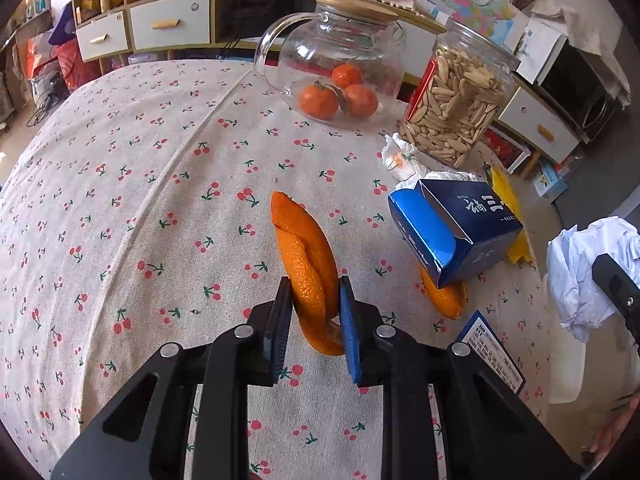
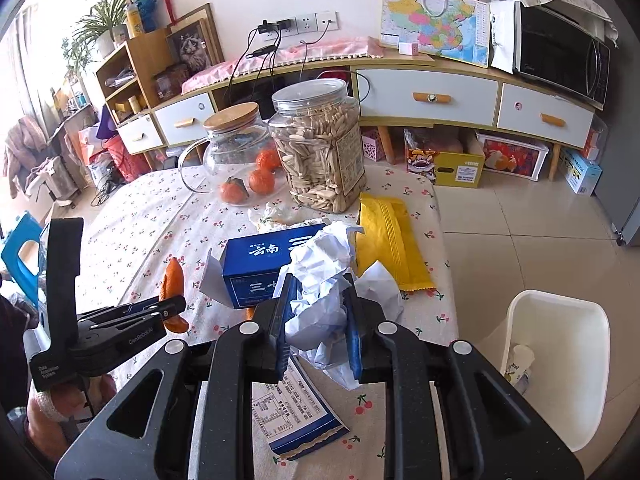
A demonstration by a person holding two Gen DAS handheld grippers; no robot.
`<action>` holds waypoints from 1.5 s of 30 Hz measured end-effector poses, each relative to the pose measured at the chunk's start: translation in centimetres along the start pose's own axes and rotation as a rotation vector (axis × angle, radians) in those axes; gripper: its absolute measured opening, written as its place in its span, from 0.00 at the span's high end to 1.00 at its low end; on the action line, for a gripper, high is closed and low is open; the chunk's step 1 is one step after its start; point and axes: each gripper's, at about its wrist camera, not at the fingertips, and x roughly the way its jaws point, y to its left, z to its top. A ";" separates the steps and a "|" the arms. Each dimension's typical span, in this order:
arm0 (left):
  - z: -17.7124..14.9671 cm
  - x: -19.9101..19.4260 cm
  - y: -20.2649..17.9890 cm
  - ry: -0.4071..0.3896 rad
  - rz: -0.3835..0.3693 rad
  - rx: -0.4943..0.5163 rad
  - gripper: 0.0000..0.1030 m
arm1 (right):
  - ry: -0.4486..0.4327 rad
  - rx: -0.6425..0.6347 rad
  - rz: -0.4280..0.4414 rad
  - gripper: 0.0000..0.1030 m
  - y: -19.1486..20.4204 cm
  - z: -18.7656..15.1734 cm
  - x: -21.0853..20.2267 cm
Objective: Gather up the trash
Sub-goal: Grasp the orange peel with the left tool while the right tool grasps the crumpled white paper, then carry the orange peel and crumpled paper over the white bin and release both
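Between the blue pads of the left gripper point(image 1: 312, 304) a curled strip of orange citrus peel point(image 1: 306, 256) was clamped, its far end near the cherry-print cloth surface point(image 1: 140, 184). The right gripper point(image 2: 320, 312) was closed on a crumpled wad of white paper point(image 2: 324, 276). Both pickups looked done (a blue carton point(image 2: 260, 268) and a yellow wrapper point(image 2: 384, 248) remained); the next move seemingly called for carrying both loads to the white plastic bin point(image 2: 560, 320) beside the surface and releasing.
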 end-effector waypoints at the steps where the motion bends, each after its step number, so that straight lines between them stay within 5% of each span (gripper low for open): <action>1: 0.0 -0.4 0.1 -0.012 0.010 0.003 0.77 | -0.003 0.000 0.002 0.79 0.0 0.0 -0.1; 22: -0.5 -8.0 -3.8 -0.348 0.274 0.149 0.77 | -0.139 -0.046 -0.096 0.79 0.4 -0.2 -2.8; 45: -2.9 -10.7 -14.2 -0.434 0.177 0.276 0.76 | -0.233 0.025 -0.209 0.78 -6.9 -1.4 -8.6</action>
